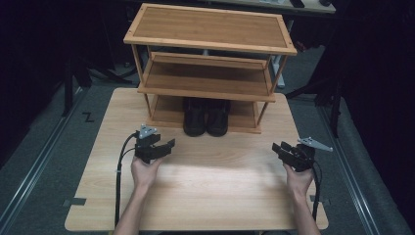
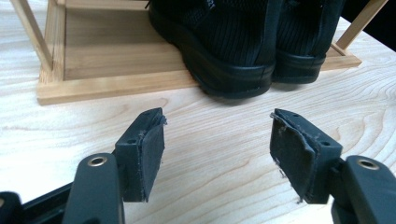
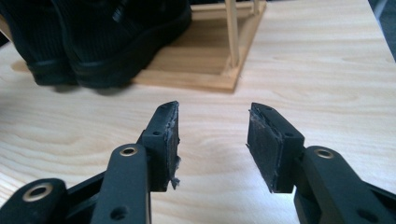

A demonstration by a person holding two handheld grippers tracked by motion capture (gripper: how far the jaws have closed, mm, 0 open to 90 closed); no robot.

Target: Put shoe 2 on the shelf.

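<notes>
Shoes (image 2: 243, 42) on rack's bottom shelf (image 2: 112, 60), ahead of left gripper (image 2: 217, 140) jaws; ahead-left of right gripper (image 3: 212, 135) jaws; table (image 2: 224, 186) beneath.

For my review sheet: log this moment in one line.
left gripper: open, empty | right gripper: open, empty | black shoes: bottom shelf of wooden rack

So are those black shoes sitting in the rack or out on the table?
In: the black shoes stand on the wooden rack's bottom shelf, heels poking over its front edge.
</notes>
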